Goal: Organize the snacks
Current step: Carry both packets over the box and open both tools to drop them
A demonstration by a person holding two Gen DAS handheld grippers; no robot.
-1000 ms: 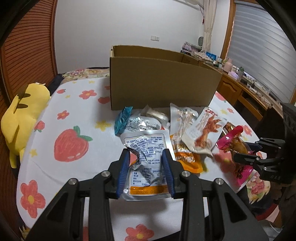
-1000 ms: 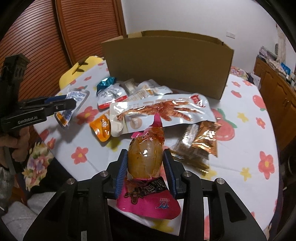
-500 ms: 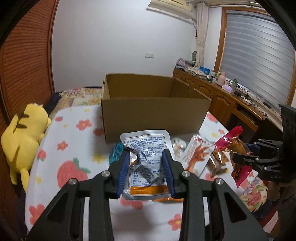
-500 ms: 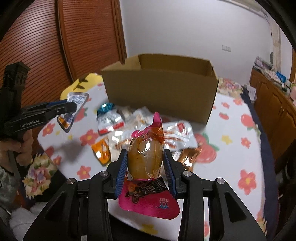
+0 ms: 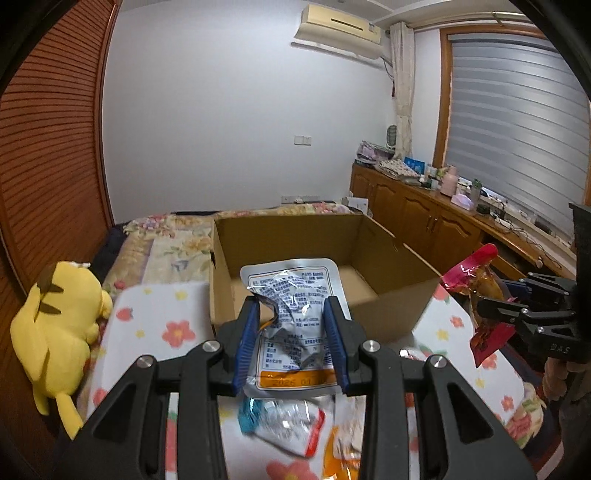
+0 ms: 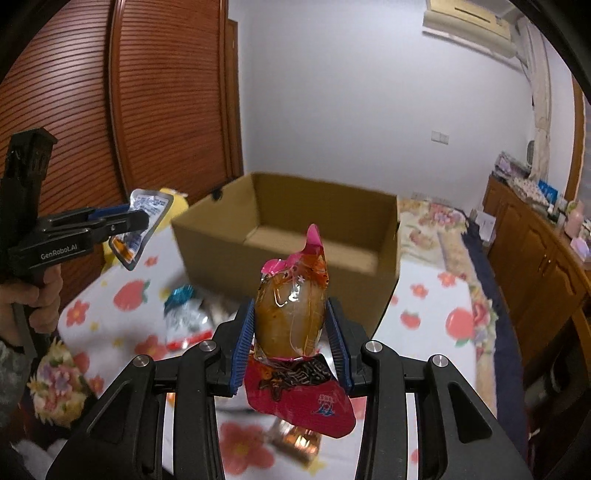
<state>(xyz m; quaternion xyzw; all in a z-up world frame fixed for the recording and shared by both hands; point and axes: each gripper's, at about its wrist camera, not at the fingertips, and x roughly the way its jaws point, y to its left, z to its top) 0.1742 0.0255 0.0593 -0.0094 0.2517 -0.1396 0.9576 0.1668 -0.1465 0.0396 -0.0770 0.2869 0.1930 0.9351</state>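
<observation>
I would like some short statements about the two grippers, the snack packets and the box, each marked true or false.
1. The left gripper is shut on a silver packet. True.
2. The right gripper is open and holds nothing. False: it is shut on a pink packet.
3. The cardboard box is closed with flaps. False: its top is open.
4. Both packets are held above the table, not in the box. True.
5. A yellow plush toy sits inside the box. False: it lies left of the box.

Yellow plush toy (image 5: 55, 325) beside floral tablecloth (image 5: 155, 325); wall air conditioner (image 5: 338, 27)
</observation>
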